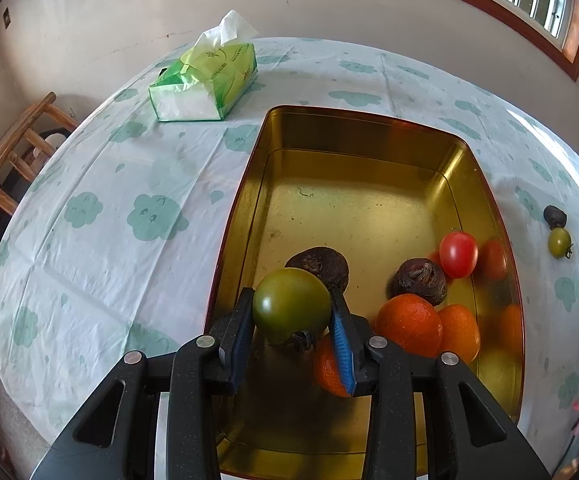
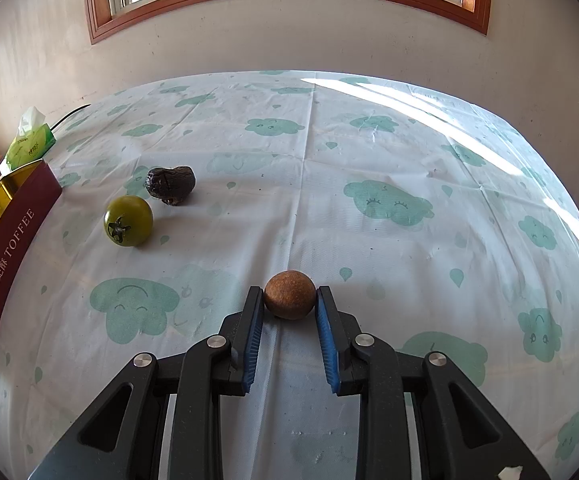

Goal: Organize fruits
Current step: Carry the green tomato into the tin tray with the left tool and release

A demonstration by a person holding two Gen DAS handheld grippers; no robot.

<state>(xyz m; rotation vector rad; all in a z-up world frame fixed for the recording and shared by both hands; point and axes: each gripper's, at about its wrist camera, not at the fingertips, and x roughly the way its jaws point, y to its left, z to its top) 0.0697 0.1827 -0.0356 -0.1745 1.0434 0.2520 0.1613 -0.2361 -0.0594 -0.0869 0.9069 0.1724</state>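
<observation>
On the far left of the desk [image 1: 89,184], under its white cloth printed with green clouds, we see a green pack of tissues [image 1: 205,80] lying apart from the gold tin [image 1: 241,208]. Our left tongs [image 1: 291,306] are clamped on a green tomato [image 1: 291,304], held over the near left part of the tin with its stem end turned toward us. Just behind it a dark wrinkled fruit [image 1: 321,266] lies on the tin floor. To the right of that, inside the tin, sit a second dark fruit [image 1: 419,282], an orange [image 1: 409,322] touching it, a second orange [image 1: 459,330] beside that one, and a red tomato [image 1: 458,254] near the right wall. A third orange [image 1: 329,368] shows partly behind the blue pad.

In the right wrist view the tin's dark red side wall [image 2: 13,256] stands at the left edge. Beside it on the cloth we find another green tomato [image 2: 128,221] and, just behind and near it, another dark wrinkled fruit [image 2: 170,185]. Well apart to the right, our right tongs [image 2: 290,300] are closed on a small round brown fruit [image 2: 290,294]; we cannot tell whether it rests on the cloth.
</observation>
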